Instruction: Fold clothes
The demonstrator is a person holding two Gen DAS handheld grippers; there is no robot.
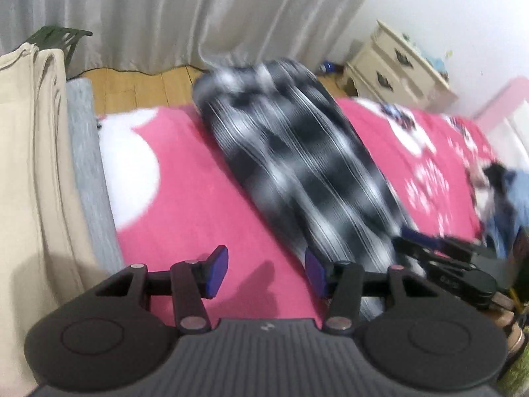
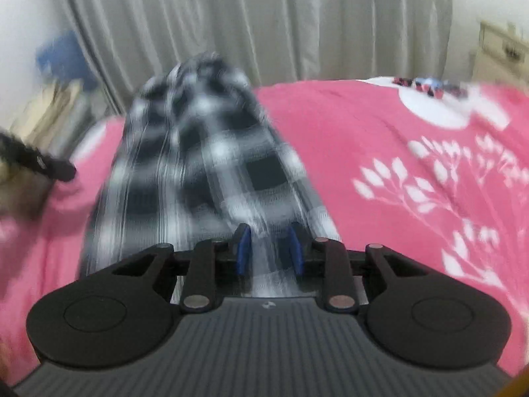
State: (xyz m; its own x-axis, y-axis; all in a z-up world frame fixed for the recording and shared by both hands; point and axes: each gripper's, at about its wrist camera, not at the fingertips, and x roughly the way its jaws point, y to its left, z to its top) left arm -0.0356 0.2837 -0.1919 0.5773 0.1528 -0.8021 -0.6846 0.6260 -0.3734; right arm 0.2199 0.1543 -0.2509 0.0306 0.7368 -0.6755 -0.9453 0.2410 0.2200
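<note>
The soft, light black-and-white plaid flannel garment (image 2: 205, 165) stretches limp across the pink floral bed blanket (image 2: 380, 139), its near edge clamped in the right claw (image 2: 269, 251), while the left claw (image 1: 266, 273) hangs apart, empty, beside it; it will probably handle best gripped at edges or corners.

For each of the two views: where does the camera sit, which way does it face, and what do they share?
Left wrist: behind the left gripper, angled down at the pink blanket; right gripper at right.
Right wrist: behind the right gripper, its pads around the plaid garment.
Shared: garment, blanket, curtain.
</note>
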